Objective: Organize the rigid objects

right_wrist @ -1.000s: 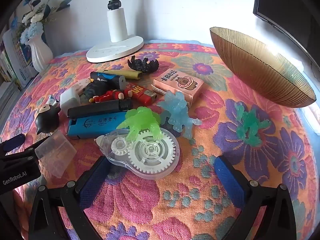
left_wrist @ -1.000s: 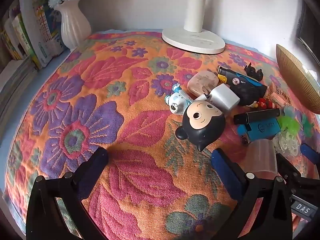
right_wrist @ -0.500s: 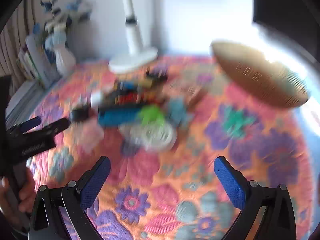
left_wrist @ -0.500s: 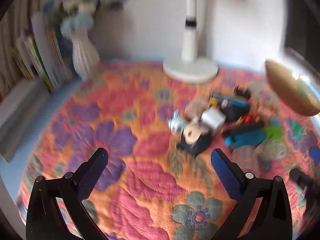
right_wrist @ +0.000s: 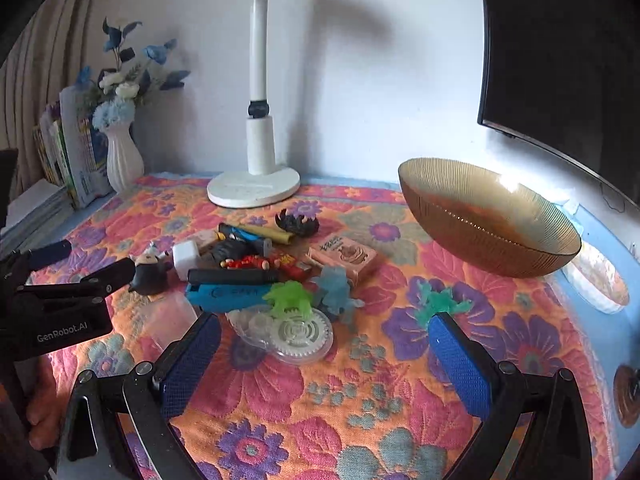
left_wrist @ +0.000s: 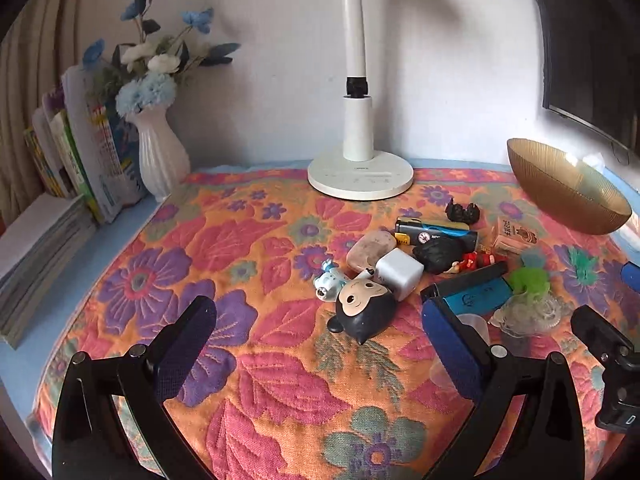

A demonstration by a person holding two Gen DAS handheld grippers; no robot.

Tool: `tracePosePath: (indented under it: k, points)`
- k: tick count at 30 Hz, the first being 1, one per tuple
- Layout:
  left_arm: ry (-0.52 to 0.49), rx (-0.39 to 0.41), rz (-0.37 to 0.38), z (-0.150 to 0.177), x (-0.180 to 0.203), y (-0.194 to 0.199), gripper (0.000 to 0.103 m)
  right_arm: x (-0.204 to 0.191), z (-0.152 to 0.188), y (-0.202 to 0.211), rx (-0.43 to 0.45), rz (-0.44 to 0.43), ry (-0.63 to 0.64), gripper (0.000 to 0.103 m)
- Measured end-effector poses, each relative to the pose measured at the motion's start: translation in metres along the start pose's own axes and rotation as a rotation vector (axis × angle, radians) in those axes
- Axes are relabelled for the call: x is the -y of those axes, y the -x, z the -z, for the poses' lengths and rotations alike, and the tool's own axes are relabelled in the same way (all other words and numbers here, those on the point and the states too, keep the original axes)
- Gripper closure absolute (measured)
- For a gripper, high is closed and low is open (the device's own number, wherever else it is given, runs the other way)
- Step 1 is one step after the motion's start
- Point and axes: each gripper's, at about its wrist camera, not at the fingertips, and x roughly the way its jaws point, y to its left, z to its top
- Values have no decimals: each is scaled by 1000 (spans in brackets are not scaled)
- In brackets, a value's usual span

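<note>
Both grippers hang above the flowered cloth, holding nothing. The left gripper (left_wrist: 316,344) has its jaws spread wide; the right gripper (right_wrist: 324,356) likewise.

The clutter sits in one tight heap, centre-right of the left view and centre-left of the right view. The gold bowl (right_wrist: 488,236) stands empty at the right, well apart from the heap; probably the destination.

Risks, as judgement:
- Pieces touch or overlap, so closing on one could drag a neighbour.
- The green figure (right_wrist: 290,300) lies on the clear gear disc (right_wrist: 298,334); lifting the disc would tip it off.
- The round-headed black toy (left_wrist: 366,310) could roll from the pads.

Long pieces: the black bar (right_wrist: 234,277) and blue case (right_wrist: 228,294) lie side by side, long axes running left-right in the right view. The toy's face points to the upper left of the left view.
</note>
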Motion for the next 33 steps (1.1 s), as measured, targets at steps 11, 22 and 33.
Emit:
tracePosePath:
  k: [11, 22, 33]
  points:
    - [20, 33, 33, -3, -6, 7, 1, 0, 2, -4, -28, 0, 4, 0]
    - [-15, 14, 92, -1, 1, 7, 1, 0, 2, -14, -82, -2, 4, 0]
    - [5, -20, 167, -1, -4, 3, 1, 0, 2, -17, -102, -3, 7, 0]
